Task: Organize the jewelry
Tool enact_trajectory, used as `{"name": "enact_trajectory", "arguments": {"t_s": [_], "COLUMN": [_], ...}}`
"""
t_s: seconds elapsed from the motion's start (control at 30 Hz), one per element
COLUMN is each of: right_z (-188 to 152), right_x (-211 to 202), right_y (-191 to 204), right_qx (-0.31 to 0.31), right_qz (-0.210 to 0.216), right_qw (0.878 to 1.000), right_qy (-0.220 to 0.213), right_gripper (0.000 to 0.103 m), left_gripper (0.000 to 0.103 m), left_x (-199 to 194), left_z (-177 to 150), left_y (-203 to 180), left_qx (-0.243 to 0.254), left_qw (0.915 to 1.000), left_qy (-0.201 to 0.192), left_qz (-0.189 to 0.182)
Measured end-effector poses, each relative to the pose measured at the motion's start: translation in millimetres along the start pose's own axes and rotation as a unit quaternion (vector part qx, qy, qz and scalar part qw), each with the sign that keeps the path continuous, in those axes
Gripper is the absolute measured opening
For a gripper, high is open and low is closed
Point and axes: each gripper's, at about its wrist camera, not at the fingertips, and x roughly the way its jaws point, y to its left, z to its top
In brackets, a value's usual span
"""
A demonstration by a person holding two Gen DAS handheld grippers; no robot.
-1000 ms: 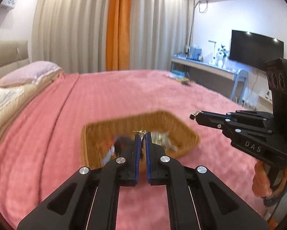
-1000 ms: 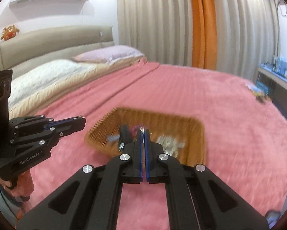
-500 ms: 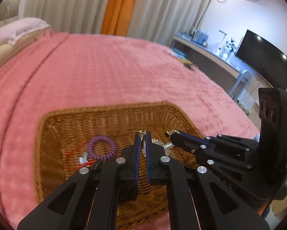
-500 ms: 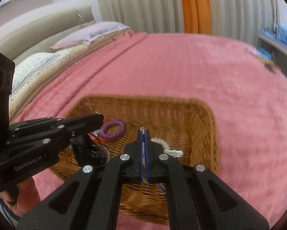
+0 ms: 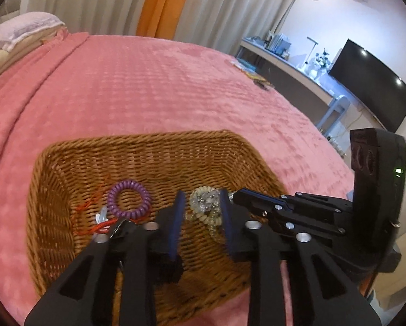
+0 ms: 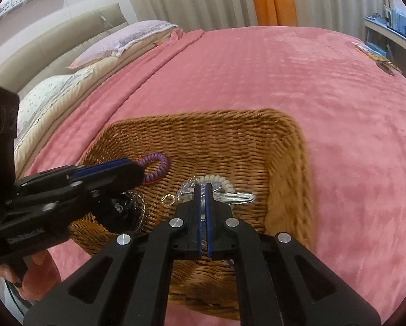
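A wicker basket [image 5: 138, 140] [image 6: 203, 115] sits on the pink bed. Inside lie a purple coil hair tie [image 5: 129, 199] [image 6: 155, 165], a red cord [image 5: 94, 218], a cream bead bracelet [image 5: 204, 209] [image 6: 219, 180], a silver clip [image 6: 237, 197], a thin gold wire piece [image 6: 167, 198] and a dark object [image 6: 127, 209]. My left gripper [image 5: 202, 201] [image 6: 135, 175] hangs low in the basket, its jaws opening; the bracelet shows between them, untouched by the pads. Just to its right, my right gripper [image 6: 203, 187] [image 5: 237, 195] is shut above the bracelet and clip.
The pink blanket [image 6: 338, 108] spreads wide around the basket. Pillows [image 6: 127, 36] lie at the head of the bed. Small items [image 5: 257, 78] rest near the far bed edge. A desk and a dark screen [image 5: 371, 89] stand beyond. A person's hand [image 6: 34, 274] grips the left handle.
Both grippers dropped forward into the basket. The left gripper, shut on a small gold piece before, has opened and the piece is gone from its tips. The right stays shut.
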Motion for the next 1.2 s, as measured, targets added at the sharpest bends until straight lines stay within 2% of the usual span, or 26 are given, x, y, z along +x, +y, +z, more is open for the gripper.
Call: {"name": "enact_trajectory", "arguments": {"t_s": [0.13,0.3,0.37,0.43,0.5,0.53,0.57,0.63,0.77,0.87,1.03,1.1,1.17,1.2], "right_z": [-1,-2,-4,-9,-16,-19,-23,-37,-59,-79,-109,-117,-121,-123], "right_x": [-19,-63,-82,-105,-125,-133,-141,-162,-185,-193,-186,-175,-166,-161], "right_y": [1,13,21,29,34,36,38,44,48,50,45,43,40,38], "right_qx": [0.006,-0.002,-0.008,-0.015,-0.014,-0.014,-0.015,-0.022,-0.034,-0.043,-0.048,-0.047,-0.044,-0.045], "right_qz": [0.005,0.010,0.013,0.011,0.000,-0.002,-0.005,-0.013,-0.022,-0.044,-0.067,-0.073,-0.073,-0.077], "right_qw": [1.000,0.999,0.998,0.997,0.996,0.995,0.994,0.989,0.983,0.975,0.966,0.966,0.968,0.968], "right_qy": [-0.012,-0.041,-0.056,-0.074,-0.093,-0.102,-0.111,-0.143,-0.180,-0.214,-0.247,-0.243,-0.236,-0.234], "right_gripper": [0.002,0.002,0.004,0.009,0.018,0.031,0.049,0.064,0.064,0.072,0.074,0.074,0.074,0.074], "left_gripper": [0.038,0.046,0.052,0.070,0.079,0.085,0.086,0.090,0.093,0.094,0.094,0.094,0.094,0.094], "left_x": [-23,-74,-100,-124,-153,-162,-174,-189,-208,-208,-186,-172,-165,-161], "left_z": [0,-4,-7,-11,-23,-28,-35,-48,-80,-101,-125,-137,-144,-146], "left_y": [-7,-23,-35,-46,-59,-63,-68,-75,-85,-84,-81,-78,-76,-73], "left_qx": [0.003,0.009,0.018,0.028,0.036,0.038,0.040,0.043,0.040,0.027,0.022,0.030,0.031,0.031], "left_qw": [0.9998,0.9976,0.9951,0.9914,0.9831,0.9802,0.9758,0.9691,0.9461,0.9358,0.9163,0.9030,0.8988,0.9013], "left_qy": [-0.020,-0.068,-0.097,-0.124,-0.168,-0.181,-0.197,-0.219,-0.264,-0.275,-0.278,-0.286,-0.289,-0.285], "left_qz": [-0.006,-0.006,0.010,0.030,0.062,0.072,0.086,0.106,0.183,0.219,0.287,0.319,0.328,0.325]}}
